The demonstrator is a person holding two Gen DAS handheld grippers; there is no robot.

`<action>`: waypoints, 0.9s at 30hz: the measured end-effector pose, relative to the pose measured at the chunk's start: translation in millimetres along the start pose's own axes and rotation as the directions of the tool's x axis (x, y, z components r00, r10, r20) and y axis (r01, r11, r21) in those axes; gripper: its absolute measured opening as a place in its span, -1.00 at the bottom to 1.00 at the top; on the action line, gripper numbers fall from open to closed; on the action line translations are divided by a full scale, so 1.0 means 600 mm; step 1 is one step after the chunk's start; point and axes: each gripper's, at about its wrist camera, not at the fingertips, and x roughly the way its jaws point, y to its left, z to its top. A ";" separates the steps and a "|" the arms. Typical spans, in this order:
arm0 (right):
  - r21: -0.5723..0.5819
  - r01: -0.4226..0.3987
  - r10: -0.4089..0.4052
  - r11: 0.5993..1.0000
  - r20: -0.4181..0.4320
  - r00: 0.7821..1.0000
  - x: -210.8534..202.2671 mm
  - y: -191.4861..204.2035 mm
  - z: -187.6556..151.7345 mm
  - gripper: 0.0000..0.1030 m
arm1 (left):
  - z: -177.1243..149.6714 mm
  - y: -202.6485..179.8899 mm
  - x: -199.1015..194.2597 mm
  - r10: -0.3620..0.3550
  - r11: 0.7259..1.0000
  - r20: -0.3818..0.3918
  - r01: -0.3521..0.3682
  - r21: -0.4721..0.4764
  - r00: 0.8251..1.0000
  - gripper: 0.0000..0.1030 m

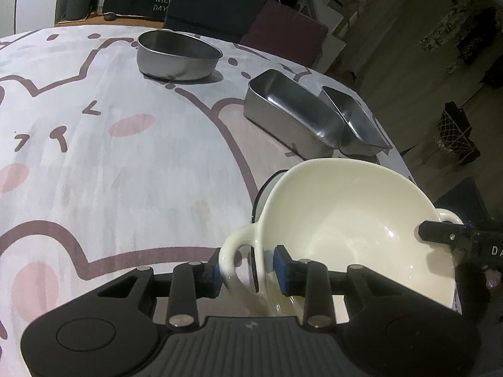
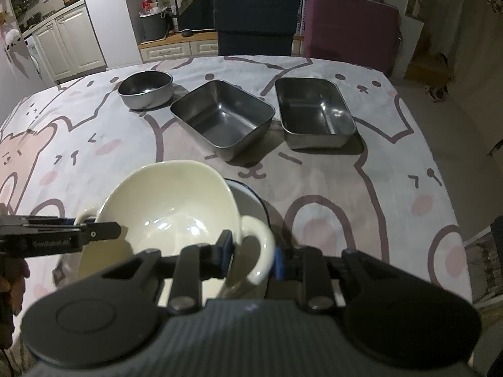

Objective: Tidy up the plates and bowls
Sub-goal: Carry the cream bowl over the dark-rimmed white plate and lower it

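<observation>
both grippers, left point(image 1: 245, 275) and right point(image 2: 253, 259), clamp the cream bowl's point(image 1: 345, 226) handles, tilted over a blue-rimmed dish point(image 2: 251, 201); level it, lower evenly, release together.

A: What sits nearest in the lower middle of the frame?

B: A cream bowl point(image 2: 166, 207) with two loop handles, tilted, over a white dish with a dark rim point(image 2: 251, 201). The right gripper point(image 2: 253, 259) has its pads closed on the bowl's right handle. The left gripper point(image 2: 103, 231) reaches in from the left edge to the other handle; its grip there is hard to make out.

A: And farther up?

B: On the cartoon tablecloth point(image 2: 361, 194), a round steel bowl point(image 2: 146, 89) at upper left, then two rectangular steel pans point(image 2: 223, 116) point(image 2: 314, 111) side by side, apart. Two chairs point(image 2: 256, 19) stand behind.
</observation>
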 end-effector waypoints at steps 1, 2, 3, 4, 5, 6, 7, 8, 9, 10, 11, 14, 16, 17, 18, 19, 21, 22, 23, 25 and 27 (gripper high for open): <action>0.000 0.003 -0.003 1.000 0.000 1.000 0.000 0.000 0.000 -0.41 | 0.000 0.000 0.001 -0.001 1.000 -0.002 0.001 0.001 1.000 -0.32; 0.000 0.005 -0.005 1.000 -0.001 1.000 0.000 -0.001 0.001 -0.41 | 0.000 -0.001 0.002 -0.001 1.000 -0.004 0.001 0.001 1.000 -0.32; 0.000 0.008 -0.008 1.000 -0.001 1.000 0.000 -0.001 0.001 -0.41 | -0.001 -0.001 0.003 -0.002 1.000 -0.006 0.002 0.001 1.000 -0.32; -0.001 0.009 -0.009 1.000 -0.002 1.000 0.000 -0.001 0.001 -0.41 | -0.001 -0.002 0.004 -0.002 1.000 -0.008 0.002 0.002 1.000 -0.31; 0.000 0.010 -0.010 1.000 -0.003 1.000 0.001 -0.001 0.001 -0.41 | -0.001 -0.002 0.005 -0.002 1.000 -0.009 0.002 0.003 1.000 -0.31; 0.000 0.012 -0.012 1.000 -0.004 1.000 0.001 0.000 0.001 -0.40 | -0.002 -0.003 0.006 -0.001 1.000 -0.011 0.001 0.005 1.000 -0.31; -0.001 0.014 -0.014 1.000 -0.006 1.000 0.001 -0.001 0.001 -0.40 | -0.002 -0.004 0.007 0.000 1.000 -0.011 0.000 0.007 1.000 -0.31; -0.003 0.016 -0.016 1.000 -0.008 1.000 0.002 -0.001 0.001 -0.40 | -0.002 -0.005 0.007 0.003 1.000 -0.012 -0.003 0.011 1.000 -0.30; -0.004 0.018 -0.018 1.000 -0.011 1.000 0.003 -0.001 0.001 -0.40 | -0.002 -0.006 0.007 0.004 1.000 -0.014 -0.004 0.014 1.000 -0.30; -0.006 0.018 -0.018 1.000 -0.011 1.000 0.003 -0.002 0.001 -0.40 | -0.002 -0.006 0.007 0.005 1.000 -0.015 -0.005 0.014 1.000 -0.30; -0.007 0.019 -0.019 1.000 -0.012 1.000 0.004 -0.001 0.000 -0.40 | -0.001 -0.006 0.007 0.006 1.000 -0.016 -0.006 0.015 1.000 -0.30; -0.010 0.019 -0.019 1.000 -0.015 1.000 0.006 -0.002 0.000 -0.40 | 0.000 -0.009 0.007 0.017 0.999 -0.021 -0.016 0.028 1.000 -0.29; -0.005 0.012 -0.012 1.000 -0.020 1.000 0.008 -0.005 0.000 -0.40 | 0.002 -0.013 0.005 0.027 0.999 -0.022 -0.026 0.045 0.999 -0.29; 0.001 0.007 -0.007 1.000 -0.025 1.000 0.010 -0.007 0.000 -0.40 | 0.001 -0.015 0.005 0.031 0.998 -0.023 -0.029 0.053 0.999 -0.29; 0.007 0.001 -0.001 1.000 -0.030 1.000 0.012 -0.010 -0.001 -0.40 | 0.001 -0.017 0.005 0.034 0.998 -0.024 -0.033 0.060 0.999 -0.29; 0.013 -0.005 0.005 1.000 -0.034 0.999 0.014 -0.012 -0.001 -0.39 | 0.001 -0.019 0.005 0.037 0.997 -0.024 -0.036 0.065 0.999 -0.29; 0.024 -0.014 0.015 1.000 -0.043 0.999 0.018 -0.017 0.000 -0.39 | 0.001 -0.022 0.005 0.043 0.996 -0.025 -0.041 0.080 0.999 -0.29; 0.031 -0.019 0.021 0.999 -0.047 0.999 0.021 -0.021 0.000 -0.39 | 0.002 -0.024 0.005 0.046 0.995 -0.027 -0.043 0.087 0.999 -0.29; 0.038 -0.025 0.027 0.999 -0.051 0.998 0.023 -0.024 0.000 -0.39 | 0.002 -0.026 0.005 0.048 0.995 -0.029 -0.045 0.091 0.998 -0.30; 0.053 -0.035 0.038 0.998 -0.058 0.998 0.028 -0.030 0.000 -0.38 | 0.002 -0.028 0.005 0.052 0.994 -0.030 -0.049 0.097 0.998 -0.29; 0.062 -0.041 0.045 0.997 -0.066 0.997 0.033 -0.034 0.001 -0.38 | 0.002 -0.028 0.005 0.050 0.994 -0.031 -0.047 0.097 0.998 -0.29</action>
